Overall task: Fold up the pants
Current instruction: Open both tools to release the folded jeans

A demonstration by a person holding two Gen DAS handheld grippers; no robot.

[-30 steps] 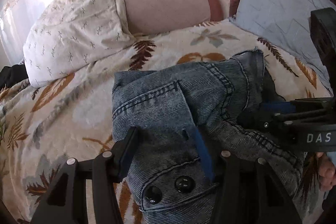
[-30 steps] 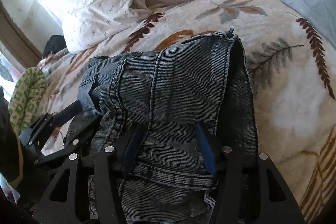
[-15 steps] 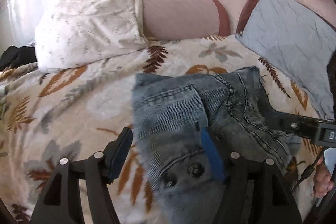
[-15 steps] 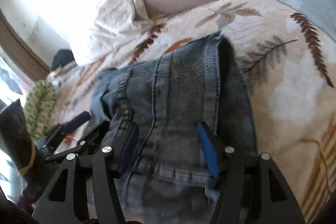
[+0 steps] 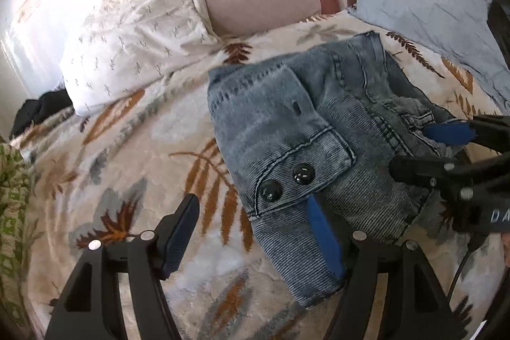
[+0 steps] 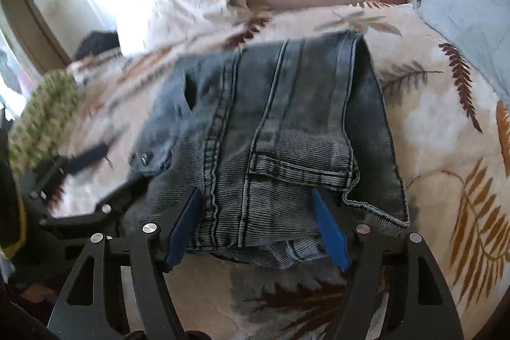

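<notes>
The folded pants [image 5: 306, 148] lie in a compact bundle on the leaf-print bed [image 5: 127, 148]. My left gripper [image 5: 251, 228] has its jaws opening and grips nothing; my right gripper [image 6: 255, 225] likewise spreads its jaws, denim lying loose between them.

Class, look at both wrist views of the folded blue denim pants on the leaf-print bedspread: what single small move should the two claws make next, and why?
Probably draw both claws back and up, clear of the folded blue denim pants. The pants lie in a compact bundle on the leaf-print bedspread. The left claw and right claw are opening, their pads not pressing the cloth, so the fold looks finished.
</notes>
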